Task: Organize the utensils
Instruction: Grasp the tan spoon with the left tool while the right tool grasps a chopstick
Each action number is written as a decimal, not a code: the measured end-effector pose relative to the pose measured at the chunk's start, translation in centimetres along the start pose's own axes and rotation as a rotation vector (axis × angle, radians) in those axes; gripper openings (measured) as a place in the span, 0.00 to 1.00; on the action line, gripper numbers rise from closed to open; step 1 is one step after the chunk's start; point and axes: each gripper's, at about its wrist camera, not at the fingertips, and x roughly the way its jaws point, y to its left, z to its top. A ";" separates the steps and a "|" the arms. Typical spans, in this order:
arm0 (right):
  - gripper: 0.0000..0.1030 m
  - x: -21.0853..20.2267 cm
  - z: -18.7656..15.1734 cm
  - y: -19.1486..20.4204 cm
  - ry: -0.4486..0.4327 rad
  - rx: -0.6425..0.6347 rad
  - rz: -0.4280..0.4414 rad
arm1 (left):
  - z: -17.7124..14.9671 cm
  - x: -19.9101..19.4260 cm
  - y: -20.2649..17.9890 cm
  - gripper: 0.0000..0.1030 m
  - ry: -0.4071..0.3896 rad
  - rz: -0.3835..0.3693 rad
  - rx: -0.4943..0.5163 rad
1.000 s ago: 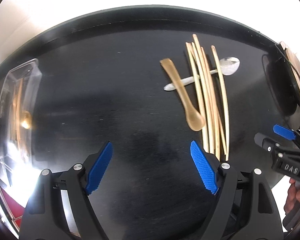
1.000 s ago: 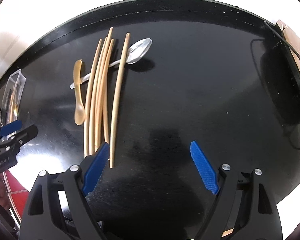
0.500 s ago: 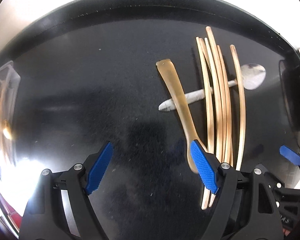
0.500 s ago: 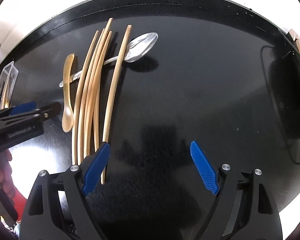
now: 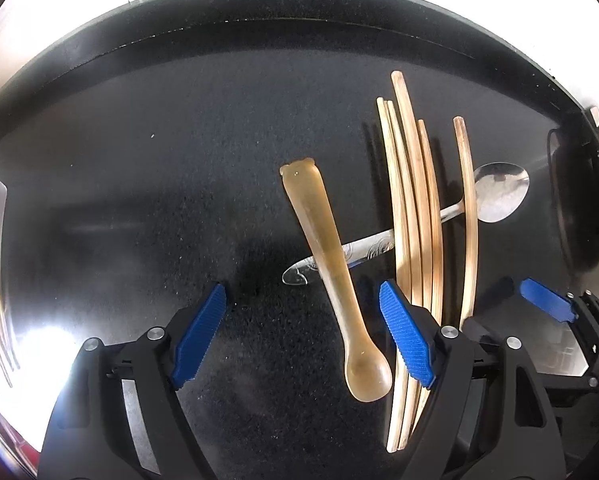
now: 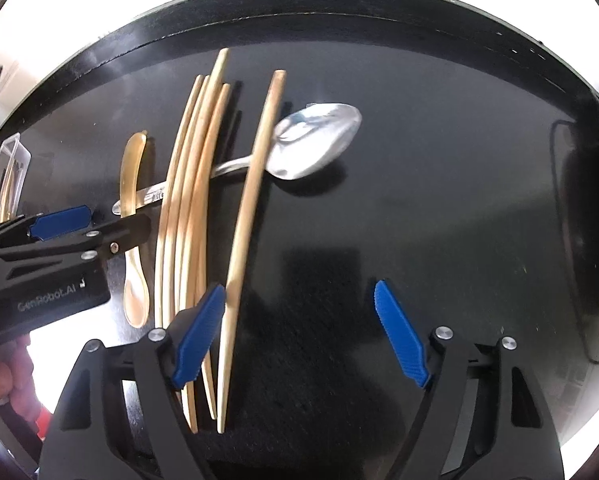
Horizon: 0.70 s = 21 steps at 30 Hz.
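Black and glossy, the round table (image 5: 147, 168) carries all the loose utensils in one overlapping cluster, with white glare beyond its rim. Your left hand-held gripper (image 5: 301, 340) points almost straight down with its jaws wide apart and nothing pinched; the amber plastic spoon (image 5: 331, 276) lies between them, nearer the right pad, its bowl towards you and its long axis running away from you with a slight lean to the left. That spoon crosses over the handle of the metal spoon (image 5: 495, 194), which lies slantwise under the bundle of chopsticks (image 5: 415, 216) just to the right.

Your right hand-held gripper (image 6: 299, 332) points straight down too, and its jaws are closing, yet only bare table shows in the gap; the lone chopstick (image 6: 255, 200) runs just beside the inner face of its left pad, lengthwise away from you. A clear container (image 6: 9, 172) sits at the far left edge.

For the amber spoon your left hand is plainly the nearer; closing across its narrow neck looks the natural next squeeze.
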 end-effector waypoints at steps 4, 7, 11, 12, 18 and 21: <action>0.71 0.3 0.0 1.4 -0.012 -0.056 -0.041 | -0.4 -0.2 -0.3 0.56 -0.020 0.030 0.052; 0.69 0.4 -0.3 2.1 -0.037 -0.095 -0.057 | -1.0 -0.7 -0.3 0.48 -0.034 0.012 0.072; 0.50 0.0 -0.6 2.7 -0.063 -0.124 -0.045 | -1.5 -0.9 -1.3 0.21 -0.042 -0.025 0.101; 0.43 -0.2 -0.6 3.0 -0.069 -0.133 -0.041 | -1.6 -0.9 -1.5 0.17 -0.039 -0.036 0.107; 0.08 -0.9 -0.7 3.5 -0.056 -0.140 -0.012 | -1.4 -1.2 -1.9 0.13 -0.028 -0.035 0.111; 0.07 -1.0 -0.4 3.2 -0.044 -0.119 0.008 | -1.3 -2.1 -1.2 0.11 -0.029 -0.038 0.108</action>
